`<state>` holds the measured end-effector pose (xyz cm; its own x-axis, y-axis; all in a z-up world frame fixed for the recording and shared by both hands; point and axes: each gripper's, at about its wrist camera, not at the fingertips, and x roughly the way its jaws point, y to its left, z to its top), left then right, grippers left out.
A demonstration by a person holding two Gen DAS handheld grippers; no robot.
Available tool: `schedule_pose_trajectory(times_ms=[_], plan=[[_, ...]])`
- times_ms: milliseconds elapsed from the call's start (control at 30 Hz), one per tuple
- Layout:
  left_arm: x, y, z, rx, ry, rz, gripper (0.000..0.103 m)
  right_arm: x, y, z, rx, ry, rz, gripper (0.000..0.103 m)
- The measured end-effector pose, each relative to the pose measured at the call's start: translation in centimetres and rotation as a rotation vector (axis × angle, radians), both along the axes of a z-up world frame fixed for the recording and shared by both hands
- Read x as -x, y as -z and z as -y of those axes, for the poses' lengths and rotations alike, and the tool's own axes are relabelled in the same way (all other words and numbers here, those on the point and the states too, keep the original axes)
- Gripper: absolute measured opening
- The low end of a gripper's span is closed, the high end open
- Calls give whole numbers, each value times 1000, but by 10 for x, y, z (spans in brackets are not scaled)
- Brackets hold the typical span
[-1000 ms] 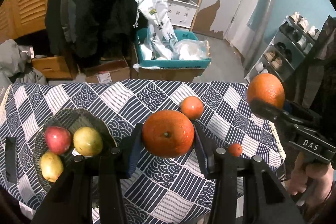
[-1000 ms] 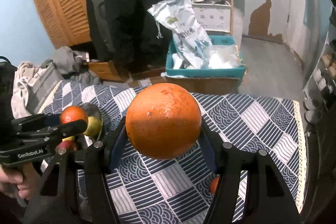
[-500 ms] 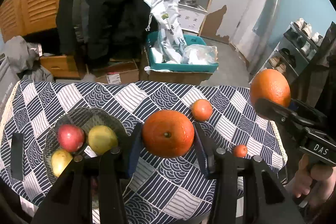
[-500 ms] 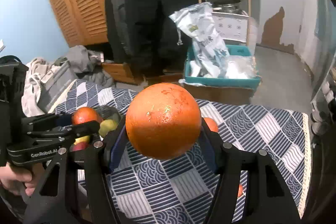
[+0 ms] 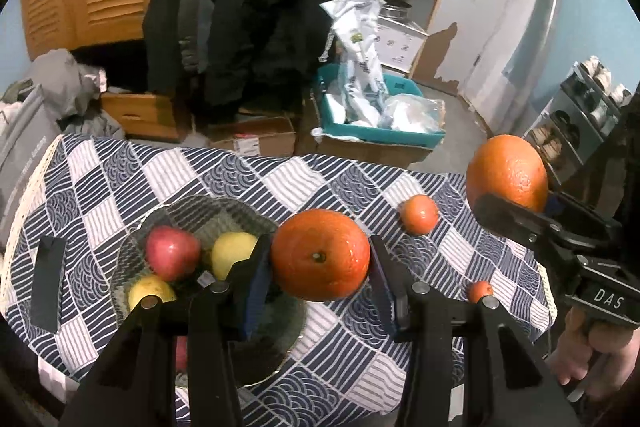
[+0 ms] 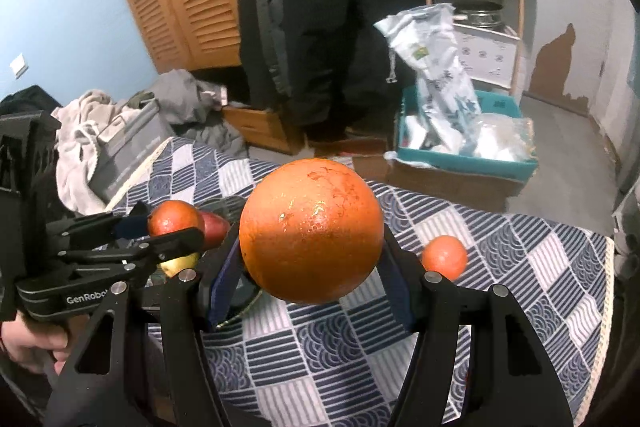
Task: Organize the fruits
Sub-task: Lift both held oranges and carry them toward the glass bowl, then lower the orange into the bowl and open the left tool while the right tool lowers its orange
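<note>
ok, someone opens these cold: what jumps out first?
Two big oranges held in the air, one clamped in the left gripper over the bowl's near edge, the other in the right gripper. Next, the bowl's red apple and yellow fruit on the blue patterned tablecloth.

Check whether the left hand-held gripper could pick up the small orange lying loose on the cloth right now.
Probably not: the left hand-held gripper is already shut on a large orange, so the small orange, though unobstructed, must wait.

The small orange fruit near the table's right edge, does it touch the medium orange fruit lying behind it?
Apart. The left wrist view shows the small orange fruit and the medium orange fruit separated by bare patterned blue tablecloth.
</note>
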<state>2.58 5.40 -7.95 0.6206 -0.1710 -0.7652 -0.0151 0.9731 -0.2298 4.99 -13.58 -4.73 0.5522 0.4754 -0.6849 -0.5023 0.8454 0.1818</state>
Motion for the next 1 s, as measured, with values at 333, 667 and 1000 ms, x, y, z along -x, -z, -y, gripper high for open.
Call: schedule_pose_trajectory(times_ms=[333,667,1000], plan=[[-1,31,-40,1,-64,-67,47,-10,15,-46,2,-65,-37,64],[-5,68,-64,2,-105,-153,47,-16,40,-83,28,-117,-89,64],[-9,97,-77,17,-122,-235,48,-21,63,-100,67,-134,-141,64]])
